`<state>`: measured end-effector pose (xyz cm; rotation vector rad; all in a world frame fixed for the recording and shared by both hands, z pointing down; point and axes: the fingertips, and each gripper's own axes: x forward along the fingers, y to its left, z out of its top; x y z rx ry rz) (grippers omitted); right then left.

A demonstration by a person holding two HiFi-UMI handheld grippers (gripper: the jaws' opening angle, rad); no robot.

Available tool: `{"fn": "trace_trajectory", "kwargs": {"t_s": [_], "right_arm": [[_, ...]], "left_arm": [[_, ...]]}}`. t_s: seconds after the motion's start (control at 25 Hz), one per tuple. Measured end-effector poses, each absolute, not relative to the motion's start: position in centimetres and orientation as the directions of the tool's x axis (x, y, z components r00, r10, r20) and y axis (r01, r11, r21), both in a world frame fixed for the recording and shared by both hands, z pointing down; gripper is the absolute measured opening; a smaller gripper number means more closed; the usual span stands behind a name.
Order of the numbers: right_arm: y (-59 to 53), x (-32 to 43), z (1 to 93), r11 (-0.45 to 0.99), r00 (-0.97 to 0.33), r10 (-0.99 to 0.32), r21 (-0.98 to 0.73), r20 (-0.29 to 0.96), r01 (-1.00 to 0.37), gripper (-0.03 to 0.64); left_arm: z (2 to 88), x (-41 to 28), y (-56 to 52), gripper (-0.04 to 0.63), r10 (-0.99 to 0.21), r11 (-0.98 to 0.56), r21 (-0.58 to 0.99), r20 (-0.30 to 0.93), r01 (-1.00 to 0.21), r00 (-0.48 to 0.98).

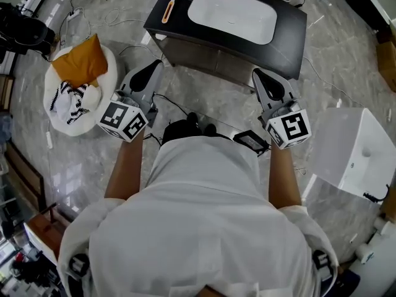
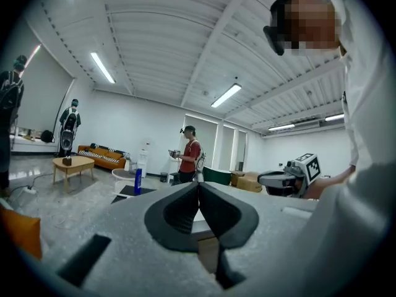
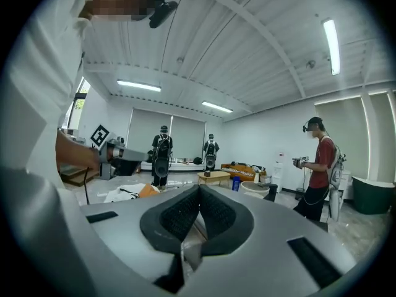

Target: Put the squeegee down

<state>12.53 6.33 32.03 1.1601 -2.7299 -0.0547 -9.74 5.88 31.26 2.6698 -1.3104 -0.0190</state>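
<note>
1. The black washstand stands ahead of both grippers. Its white basin is sunk into the top, ahead and roughly between the two.
2. A white box stands out to the right of the right gripper. A round white cushion lies on the floor to the left of the left gripper.
3. Both grippers hover roughly level, short of the washstand's near edge. Each has its jaws pressed together with nothing between them.
4. The squeegee, with its orange handle, lies flat on the washstand top. It is ahead of the left gripper and well apart from it, just left of the basin and close to the top's left edge.
5. The putting-down looks already done. A clean finish would mean holding both empty grippers clear of the handle, since a nudge could push the squeegee off that nearby edge.
</note>
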Motion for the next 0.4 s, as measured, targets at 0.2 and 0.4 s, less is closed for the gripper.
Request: {"fn": "trace_trajectory", "kwargs": {"t_s": [0.2,0.4], "right_arm": [[7.0,14.2,32.7,0.667,-0.66,-0.744,0.038,0.106,-0.744,0.014],[6.1,15.4,34.1,0.636,-0.634,-0.761,-0.039,0.135,-0.771,0.015]], "left_arm": [[33.1,-7.4,7.4,0.017,-0.785,-0.583,0.22,0.095,-0.782,0.612],[33.3,-5.1,6.6,0.017,-0.767,-0.608,0.197,0.104,-0.769,0.633]]}}
